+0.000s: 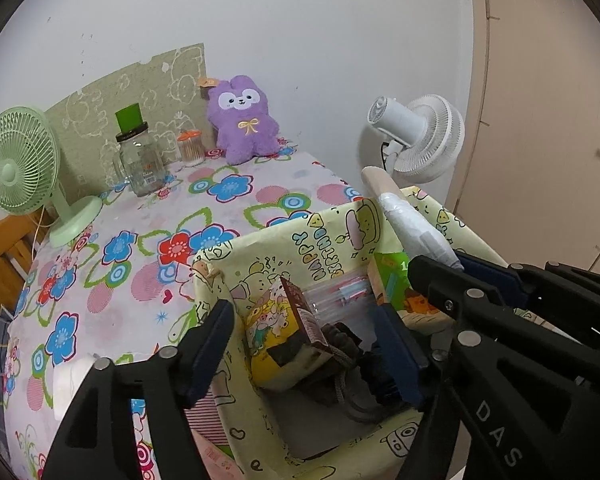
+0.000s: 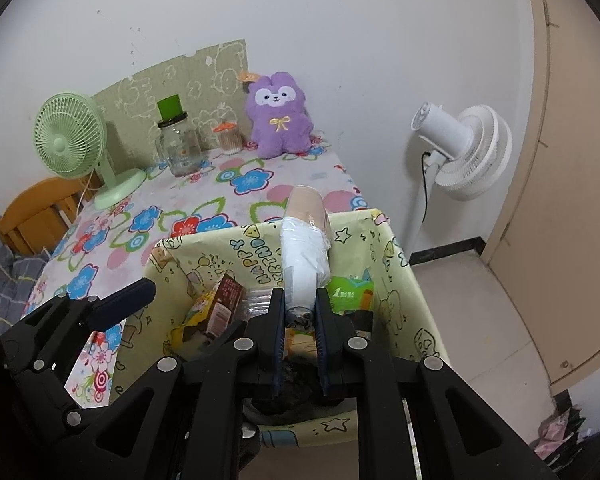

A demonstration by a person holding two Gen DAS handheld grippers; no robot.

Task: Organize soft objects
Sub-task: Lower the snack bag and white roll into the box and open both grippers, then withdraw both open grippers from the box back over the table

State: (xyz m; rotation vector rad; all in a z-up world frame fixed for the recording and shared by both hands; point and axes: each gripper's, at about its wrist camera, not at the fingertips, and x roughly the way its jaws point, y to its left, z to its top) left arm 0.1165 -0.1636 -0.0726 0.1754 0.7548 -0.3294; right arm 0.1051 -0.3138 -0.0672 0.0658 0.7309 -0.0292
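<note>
Fingers [image 2: 277, 316] around one wrapped roll [image 2: 304, 256]

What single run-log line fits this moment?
right tool: shut on wrapped roll | left tool: open | both over yellow bin

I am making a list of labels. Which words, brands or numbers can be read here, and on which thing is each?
"HAPPY BIRTHDAY": on the yellow box inner wall.
"DAS": on the right tongs arm.
"1": on the green packet; following characters unreadable.
Brown carton, glass jar: print too small.
</note>
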